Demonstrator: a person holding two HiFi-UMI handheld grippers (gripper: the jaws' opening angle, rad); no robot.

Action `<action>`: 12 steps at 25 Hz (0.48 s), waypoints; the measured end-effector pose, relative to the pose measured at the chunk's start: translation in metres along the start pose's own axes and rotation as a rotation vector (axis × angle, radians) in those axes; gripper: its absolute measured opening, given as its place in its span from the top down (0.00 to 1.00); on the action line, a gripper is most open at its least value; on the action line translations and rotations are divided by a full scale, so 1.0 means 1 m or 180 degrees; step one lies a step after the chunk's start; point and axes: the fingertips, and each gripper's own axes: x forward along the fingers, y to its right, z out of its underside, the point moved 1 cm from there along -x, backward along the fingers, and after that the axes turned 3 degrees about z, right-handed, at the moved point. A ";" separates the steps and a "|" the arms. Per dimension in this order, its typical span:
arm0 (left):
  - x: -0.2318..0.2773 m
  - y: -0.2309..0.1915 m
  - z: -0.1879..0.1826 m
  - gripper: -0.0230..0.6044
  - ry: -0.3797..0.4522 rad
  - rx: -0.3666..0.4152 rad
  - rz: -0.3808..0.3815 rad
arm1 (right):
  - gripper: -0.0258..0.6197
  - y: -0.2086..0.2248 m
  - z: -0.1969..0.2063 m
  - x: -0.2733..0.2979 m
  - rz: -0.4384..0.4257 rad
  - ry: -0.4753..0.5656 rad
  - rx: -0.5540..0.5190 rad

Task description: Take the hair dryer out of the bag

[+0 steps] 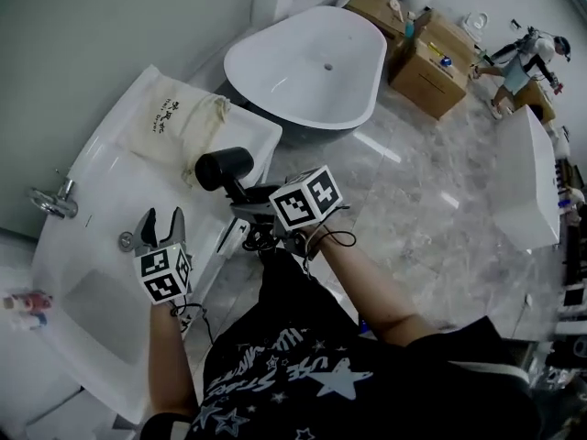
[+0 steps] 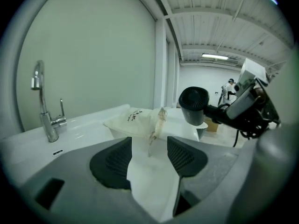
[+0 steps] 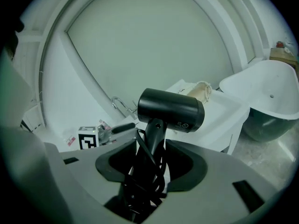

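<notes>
The black hair dryer is in the air beside the white counter, clear of the bag. My right gripper is shut on its handle, with the coiled cord bunched between the jaws. The dryer's barrel stands upright above them. The cream cloth drawstring bag lies flat on the counter's far end, its mouth towards the dryer. My left gripper hovers over the basin, open with nothing between its pads, pointing at the bag.
A chrome faucet stands at the basin's left edge, with a small bottle nearer me. A white bathtub sits beyond the counter. Wooden crates and a person are far back right on the marble floor.
</notes>
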 end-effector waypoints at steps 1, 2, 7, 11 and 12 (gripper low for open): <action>-0.019 0.001 0.004 0.56 0.0058 0.0001 0.0050 | 0.65 -0.011 0.007 -0.002 0.0025 0.0091 0.0032; -0.038 0.002 0.008 0.56 0.0111 -0.0001 0.0106 | 0.65 -0.022 0.013 -0.004 0.0051 0.0179 0.0048; -0.126 -0.008 0.025 0.60 0.0283 -0.0013 0.0197 | 0.66 -0.081 0.041 -0.016 0.0143 0.0571 0.0174; -0.176 -0.010 0.041 0.76 0.0333 -0.0047 0.0321 | 0.66 -0.114 0.068 -0.021 0.0226 0.0817 0.0452; -0.184 -0.008 0.043 0.81 0.0344 -0.0041 0.0368 | 0.66 -0.120 0.073 -0.023 0.0259 0.0896 0.0497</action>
